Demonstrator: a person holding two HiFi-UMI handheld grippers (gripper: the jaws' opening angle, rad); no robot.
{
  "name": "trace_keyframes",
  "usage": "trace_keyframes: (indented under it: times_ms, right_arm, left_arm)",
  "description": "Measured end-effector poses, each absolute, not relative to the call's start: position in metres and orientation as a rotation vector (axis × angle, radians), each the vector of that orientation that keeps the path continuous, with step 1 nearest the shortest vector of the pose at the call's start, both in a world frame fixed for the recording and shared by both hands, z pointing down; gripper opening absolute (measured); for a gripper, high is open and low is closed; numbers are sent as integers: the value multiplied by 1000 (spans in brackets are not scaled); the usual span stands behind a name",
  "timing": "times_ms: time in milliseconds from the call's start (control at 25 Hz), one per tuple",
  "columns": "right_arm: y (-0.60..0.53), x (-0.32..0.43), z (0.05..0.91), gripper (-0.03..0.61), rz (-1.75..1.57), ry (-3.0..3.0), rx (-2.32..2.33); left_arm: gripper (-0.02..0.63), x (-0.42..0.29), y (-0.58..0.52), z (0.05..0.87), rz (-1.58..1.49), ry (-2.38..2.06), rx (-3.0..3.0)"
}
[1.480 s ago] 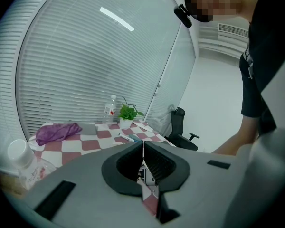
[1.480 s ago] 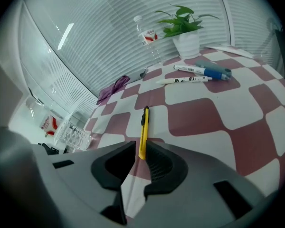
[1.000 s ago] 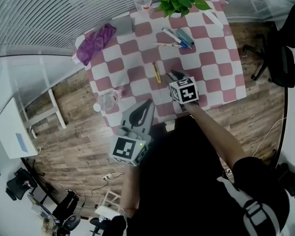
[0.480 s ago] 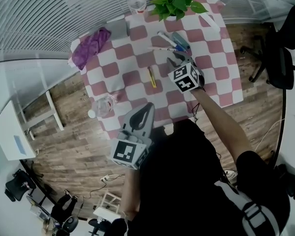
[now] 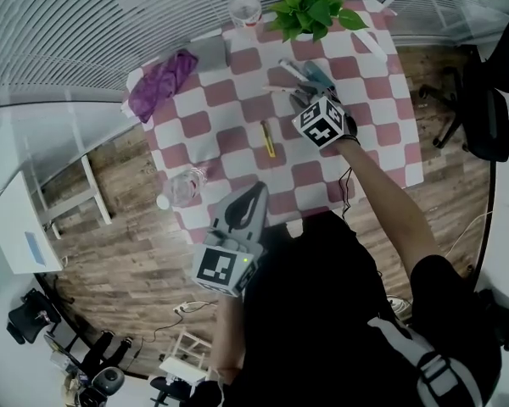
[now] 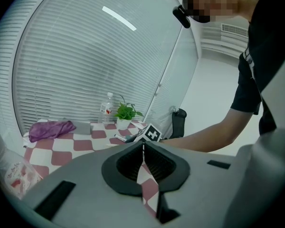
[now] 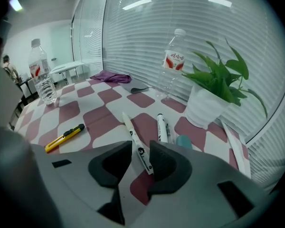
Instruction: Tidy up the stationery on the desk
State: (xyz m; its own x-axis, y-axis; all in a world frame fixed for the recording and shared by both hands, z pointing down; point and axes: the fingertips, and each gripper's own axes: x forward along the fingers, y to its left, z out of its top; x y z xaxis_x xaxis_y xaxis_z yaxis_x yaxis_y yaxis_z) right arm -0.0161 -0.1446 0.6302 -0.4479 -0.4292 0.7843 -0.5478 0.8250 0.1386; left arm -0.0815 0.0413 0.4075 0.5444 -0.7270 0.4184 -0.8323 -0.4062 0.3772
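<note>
On the red-and-white checked table (image 5: 237,134) three pens lay close together at the far side: a white pen (image 7: 135,141), a white marker with a black cap (image 7: 161,127) just beside it, and a teal marker (image 7: 183,140) of which only the end showed. One yellow utility knife (image 7: 64,137) lay well apart from them towards the near edge. Two clear water bottles stood on the cloth, one (image 7: 172,63) beside the single potted plant (image 7: 213,91), the other (image 7: 42,75) at the opposite edge. One purple cloth (image 7: 109,76) was bunched in a far corner.

From the head view the right gripper (image 5: 304,98) covered the pens; only its own view showed the gap. There the right gripper's jaws stood apart and had just been closing a little, with the white pen lying between them on the cloth, not pressed by either pad.

Over the near edge, the left gripper (image 6: 143,146) had its jaws together on nothing. Its view alone caught the other gripper's marker cube (image 6: 152,133) side-on.
</note>
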Motion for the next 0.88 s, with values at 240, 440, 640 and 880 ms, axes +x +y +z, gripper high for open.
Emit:
trace_keyframes:
  times_ms: [240, 440, 640, 880]
  right_arm:
    - [-144, -15, 640, 109, 153, -2061, 608]
    - [-139, -16, 640, 91, 200, -2038, 590]
    - [-125, -18, 637, 75, 345, -2062, 610]
    - [-100, -24, 634, 74, 666, -2107, 718]
  left_arm:
    - [35, -86, 43, 409, 266, -1265, 2244]
    - [35, -83, 43, 405, 244, -1278, 2224]
    - [35, -82, 43, 401, 233, -1287, 2225]
    - [35, -84, 49, 400, 241, -1288, 2235]
